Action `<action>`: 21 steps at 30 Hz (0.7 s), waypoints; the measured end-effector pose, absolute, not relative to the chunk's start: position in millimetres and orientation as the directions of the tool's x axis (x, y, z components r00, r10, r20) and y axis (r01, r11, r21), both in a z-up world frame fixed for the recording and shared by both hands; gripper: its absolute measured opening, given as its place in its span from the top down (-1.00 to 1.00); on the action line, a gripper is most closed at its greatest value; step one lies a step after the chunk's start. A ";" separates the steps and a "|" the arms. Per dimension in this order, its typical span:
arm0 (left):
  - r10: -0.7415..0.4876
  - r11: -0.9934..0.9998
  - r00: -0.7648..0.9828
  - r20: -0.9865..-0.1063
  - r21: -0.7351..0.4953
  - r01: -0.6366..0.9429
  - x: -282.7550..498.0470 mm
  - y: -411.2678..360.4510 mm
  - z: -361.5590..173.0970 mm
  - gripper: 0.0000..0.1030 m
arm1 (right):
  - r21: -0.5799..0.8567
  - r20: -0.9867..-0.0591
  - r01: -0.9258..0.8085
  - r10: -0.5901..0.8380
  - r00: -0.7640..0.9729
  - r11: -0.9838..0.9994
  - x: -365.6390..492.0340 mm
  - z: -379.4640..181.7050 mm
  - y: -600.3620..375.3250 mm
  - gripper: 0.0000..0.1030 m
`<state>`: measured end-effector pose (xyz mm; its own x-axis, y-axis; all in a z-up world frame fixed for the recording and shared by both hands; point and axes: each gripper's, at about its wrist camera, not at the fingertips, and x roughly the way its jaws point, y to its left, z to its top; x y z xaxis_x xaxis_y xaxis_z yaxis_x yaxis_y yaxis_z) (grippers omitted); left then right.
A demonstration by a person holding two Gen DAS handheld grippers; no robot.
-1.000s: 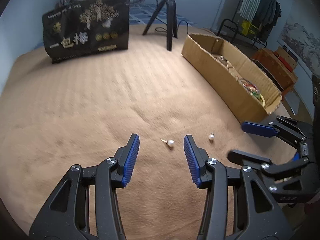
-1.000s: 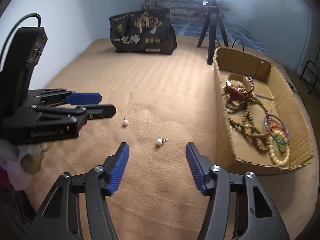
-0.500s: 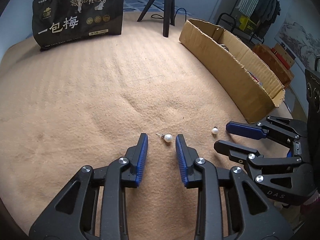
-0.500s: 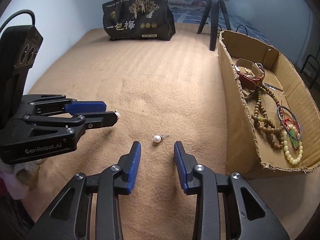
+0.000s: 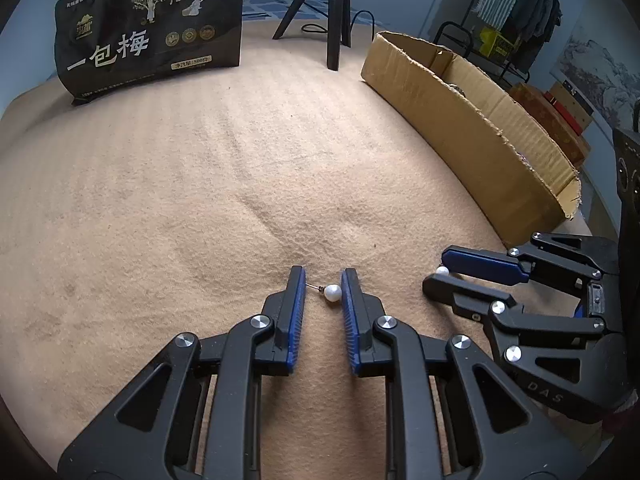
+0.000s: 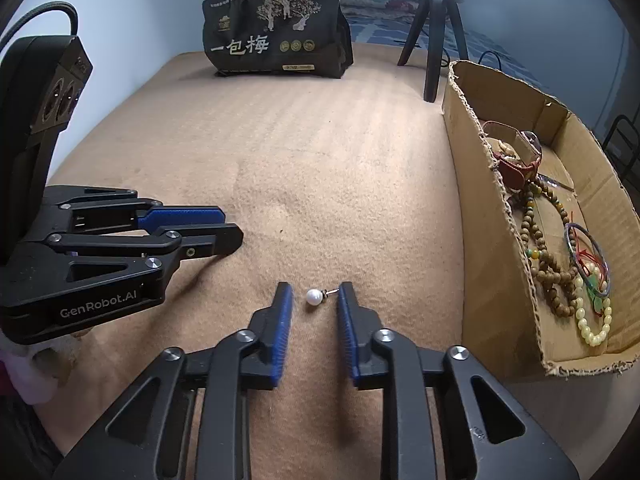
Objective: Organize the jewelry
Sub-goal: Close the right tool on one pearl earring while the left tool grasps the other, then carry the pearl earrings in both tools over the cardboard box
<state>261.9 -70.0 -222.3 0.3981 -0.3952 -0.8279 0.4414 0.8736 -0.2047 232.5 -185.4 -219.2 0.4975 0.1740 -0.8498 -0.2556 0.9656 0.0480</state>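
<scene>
Two pearl stud earrings lie on the tan blanket. One pearl earring (image 5: 332, 292) sits between the tips of my left gripper (image 5: 323, 286), which is open with a narrow gap; the post points left. The other pearl earring (image 6: 315, 297) sits between the tips of my right gripper (image 6: 311, 294), also open and narrow. The right gripper (image 5: 472, 270) shows at the right of the left wrist view with its pearl (image 5: 441, 270) just visible. The left gripper (image 6: 224, 224) shows at the left of the right wrist view. A cardboard box (image 6: 476, 216) on the right holds bead bracelets and necklaces (image 6: 560, 264).
A black bag with Chinese text (image 6: 276, 32) stands at the back of the blanket. A black tripod (image 6: 434, 20) stands beside the box's far end. The cardboard box wall (image 5: 460, 120) runs along the right. A clothes rack (image 5: 516, 4) stands beyond.
Both grippers have moved forward and down so each pearl earring now lies between its fingertips. Both have narrowed their jaws.
</scene>
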 end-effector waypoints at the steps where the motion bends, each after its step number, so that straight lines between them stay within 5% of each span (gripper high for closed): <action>1: -0.394 0.873 0.400 -0.828 -0.202 0.444 261.7 -70.3 -222.3 0.67 | 0.048 -0.850 -0.254 0.173 0.498 0.966 233.3 -219.4 -185.4 0.70; 21: -0.391 0.875 0.455 -0.800 -0.169 0.454 244.8 -68.8 -203.0 0.68 | 0.080 -0.817 -0.248 0.206 0.539 0.966 215.3 -194.1 -194.5 0.83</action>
